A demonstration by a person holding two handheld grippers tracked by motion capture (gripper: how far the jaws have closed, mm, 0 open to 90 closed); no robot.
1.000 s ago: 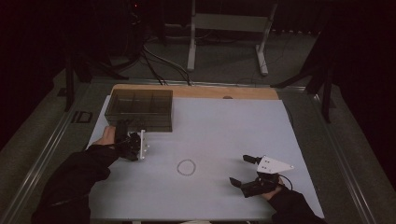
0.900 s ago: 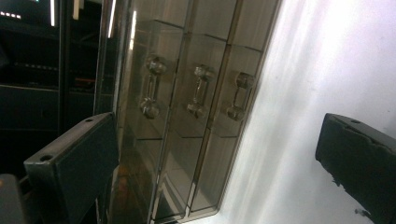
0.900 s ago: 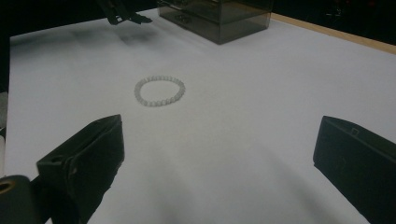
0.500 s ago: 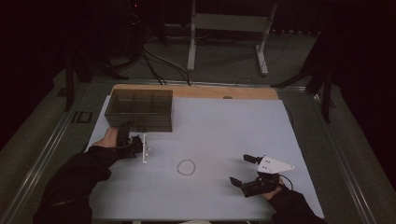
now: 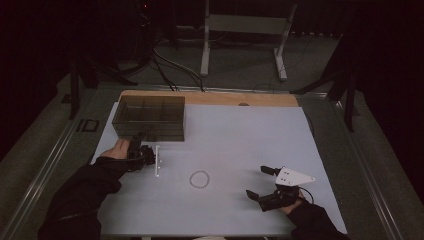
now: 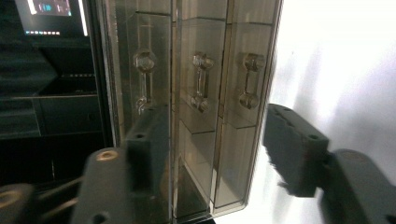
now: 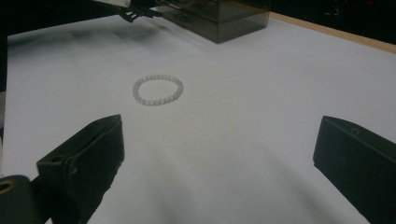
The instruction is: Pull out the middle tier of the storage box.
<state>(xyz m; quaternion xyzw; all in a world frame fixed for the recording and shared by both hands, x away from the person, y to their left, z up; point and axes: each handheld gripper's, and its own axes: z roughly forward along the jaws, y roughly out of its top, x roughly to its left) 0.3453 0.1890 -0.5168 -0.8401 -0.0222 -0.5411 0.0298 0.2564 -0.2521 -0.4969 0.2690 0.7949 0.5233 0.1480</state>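
**Left gripper at the smoked box**

While the left gripper (image 5: 148, 152) sits at the box (image 5: 150, 117) front, its jaws have just been closing, half apart. Left gripper view: 1 jaw overlaps the box wall; contact unclear. Right gripper view: right gripper (image 7: 219, 168) wide, empty; bracelet (image 7: 158, 90) ahead.

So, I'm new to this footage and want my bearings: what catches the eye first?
The smoky transparent box with compartments at the white table's far left corner, with the left gripper at its front wall, its jaws having just been closing there. Then the pale bead bracelet lying mid-table, and the right gripper open near the front right.
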